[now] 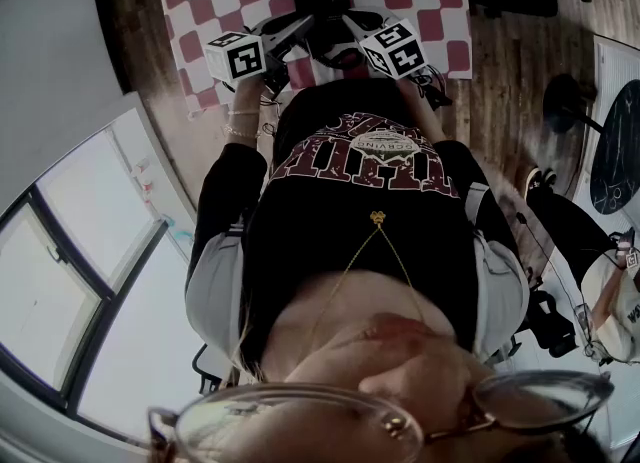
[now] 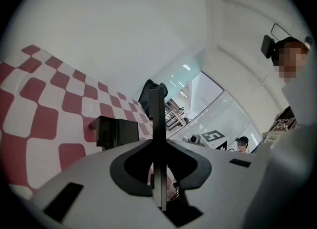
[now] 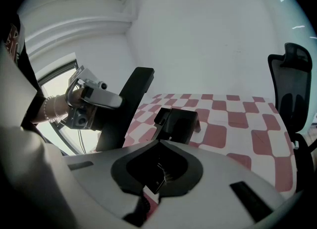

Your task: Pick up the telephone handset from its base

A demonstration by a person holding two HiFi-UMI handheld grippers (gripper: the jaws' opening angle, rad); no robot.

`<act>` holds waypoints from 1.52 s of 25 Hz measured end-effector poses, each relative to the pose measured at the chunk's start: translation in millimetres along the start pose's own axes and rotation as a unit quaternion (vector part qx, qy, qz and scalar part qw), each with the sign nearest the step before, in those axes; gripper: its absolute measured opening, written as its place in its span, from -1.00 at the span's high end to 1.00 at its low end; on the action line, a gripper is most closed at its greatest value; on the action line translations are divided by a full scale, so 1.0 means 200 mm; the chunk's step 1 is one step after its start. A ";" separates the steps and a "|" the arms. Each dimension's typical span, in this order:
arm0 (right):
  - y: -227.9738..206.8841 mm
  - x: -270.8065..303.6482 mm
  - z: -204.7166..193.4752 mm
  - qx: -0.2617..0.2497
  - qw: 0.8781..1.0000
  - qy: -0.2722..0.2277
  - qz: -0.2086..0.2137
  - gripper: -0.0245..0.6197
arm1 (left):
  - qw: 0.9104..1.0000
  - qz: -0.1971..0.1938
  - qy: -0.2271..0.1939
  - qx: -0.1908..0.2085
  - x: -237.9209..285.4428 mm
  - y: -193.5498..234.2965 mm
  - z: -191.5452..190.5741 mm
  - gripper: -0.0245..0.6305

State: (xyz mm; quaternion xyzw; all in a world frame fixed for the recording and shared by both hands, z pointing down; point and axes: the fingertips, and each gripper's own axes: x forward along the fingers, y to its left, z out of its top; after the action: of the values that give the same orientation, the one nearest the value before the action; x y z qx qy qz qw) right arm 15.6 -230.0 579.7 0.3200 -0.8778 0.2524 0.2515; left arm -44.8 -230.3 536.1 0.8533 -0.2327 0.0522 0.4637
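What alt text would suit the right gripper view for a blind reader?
A black telephone sits on a red-and-white checked cloth ahead of the right gripper. At left, a hand holds the left gripper; a black chair stands at right.

One left claw [image 2: 157, 105], one right claw [image 1: 345, 29], one black telephone [image 3: 178, 124], one checked cloth [image 3: 237, 119].

A thin black telephone handset [image 2: 157, 134] stands upright and edge-on at the centre of the frame, clamped between the jaws of the left gripper [image 2: 158, 168]. To its left, the black base [image 2: 116, 131] sits on the red-and-white checked table [image 2: 39, 119]. A person [image 2: 297, 89] shows at the upper right.
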 end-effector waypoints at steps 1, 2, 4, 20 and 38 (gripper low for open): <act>0.00 0.00 0.00 0.000 1.000 -0.001 0.000 0.86 | 1.000 -0.002 -0.003 0.000 0.00 -0.01 0.01 0.68; 0.00 0.00 0.00 0.000 1.000 -0.001 0.000 0.86 | 1.000 -0.004 -0.006 0.000 -0.01 -0.02 0.02 0.68; 0.00 -0.01 0.00 0.001 1.000 -0.003 0.000 0.86 | 1.000 -0.006 -0.010 0.002 -0.02 -0.04 0.04 0.68; 0.01 0.00 0.05 -0.006 1.000 -0.014 0.008 0.86 | 0.999 -0.014 -0.040 -0.002 -0.09 -0.11 0.08 0.68; 0.04 0.06 0.08 -0.024 0.999 -0.011 0.025 0.86 | 0.997 -0.010 -0.074 -0.006 -0.18 -0.13 0.11 0.68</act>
State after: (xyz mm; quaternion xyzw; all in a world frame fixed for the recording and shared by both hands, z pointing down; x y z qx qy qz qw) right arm -2.6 -239.5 572.7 0.2947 -0.8942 0.2336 0.2429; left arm -67.9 -222.9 493.2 0.8542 -0.2582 -0.0172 0.4510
